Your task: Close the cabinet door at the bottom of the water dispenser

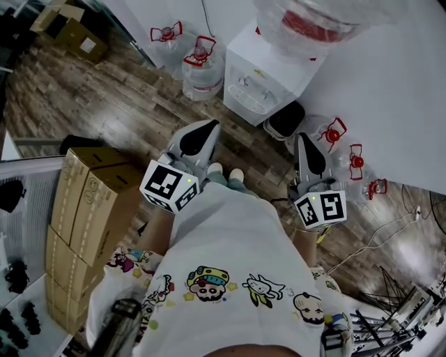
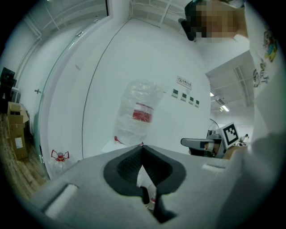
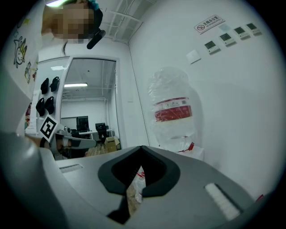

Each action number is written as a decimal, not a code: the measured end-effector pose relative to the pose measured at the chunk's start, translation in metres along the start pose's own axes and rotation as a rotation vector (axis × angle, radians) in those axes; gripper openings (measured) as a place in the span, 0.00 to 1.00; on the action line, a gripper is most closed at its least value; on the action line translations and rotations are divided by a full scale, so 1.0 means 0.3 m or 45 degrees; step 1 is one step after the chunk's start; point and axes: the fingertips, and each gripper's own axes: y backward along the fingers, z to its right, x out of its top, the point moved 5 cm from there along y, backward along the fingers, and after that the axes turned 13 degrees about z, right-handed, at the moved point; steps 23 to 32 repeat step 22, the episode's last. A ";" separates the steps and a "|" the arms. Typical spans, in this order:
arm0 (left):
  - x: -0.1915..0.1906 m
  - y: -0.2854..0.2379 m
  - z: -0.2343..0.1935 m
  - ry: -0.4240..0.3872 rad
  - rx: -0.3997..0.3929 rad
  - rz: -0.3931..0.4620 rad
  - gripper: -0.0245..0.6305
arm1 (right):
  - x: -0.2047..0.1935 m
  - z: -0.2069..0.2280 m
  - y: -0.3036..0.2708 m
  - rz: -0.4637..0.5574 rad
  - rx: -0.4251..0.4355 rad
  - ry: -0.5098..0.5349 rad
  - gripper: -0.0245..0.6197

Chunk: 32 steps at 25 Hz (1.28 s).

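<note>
Ahead of both claws, past a stretch of wood floor [image 1: 104, 97], stands the dispenser [image 1: 268, 70], a white box against the wall [image 1: 390, 84] with a plastic-wrapped bottle [image 1: 306, 17] on top; each gripper view shows that bottle beyond the claw tips. Boxes [image 1: 83, 202] are stacked on the outer side of the left claw [image 1: 211, 125], and spare jugs [image 1: 202, 66] sit on the floor to either side of the dispenser. Low at the dispenser's foot, forward of the right claw [image 1: 302, 138] and just inward of it, a dark panel juts out toward the claws. This looks like the door [image 1: 286, 120], standing open, though its hinge side cannot be made out from above. Both claws are well apart from it and touch nothing. The left claw's jaws are pressed together with nothing between them, and the right claw's jaws likewise meet at the tips, empty. The door is probably a light, stiff panel that swings freely, so no grip seems needed. The closed tips of the nearer right claw could press on its outer face near the free edge and push gently until it seats, since a hard shove might rock the dispenser and its heavy bottle.
</note>
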 end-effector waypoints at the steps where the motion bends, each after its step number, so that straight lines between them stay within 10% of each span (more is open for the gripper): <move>1: -0.003 0.002 -0.002 0.001 0.002 -0.002 0.04 | -0.004 0.000 0.000 -0.005 0.004 0.001 0.05; 32: -0.001 0.016 -0.019 -0.010 0.027 -0.003 0.04 | -0.026 -0.030 -0.024 -0.033 0.055 -0.027 0.05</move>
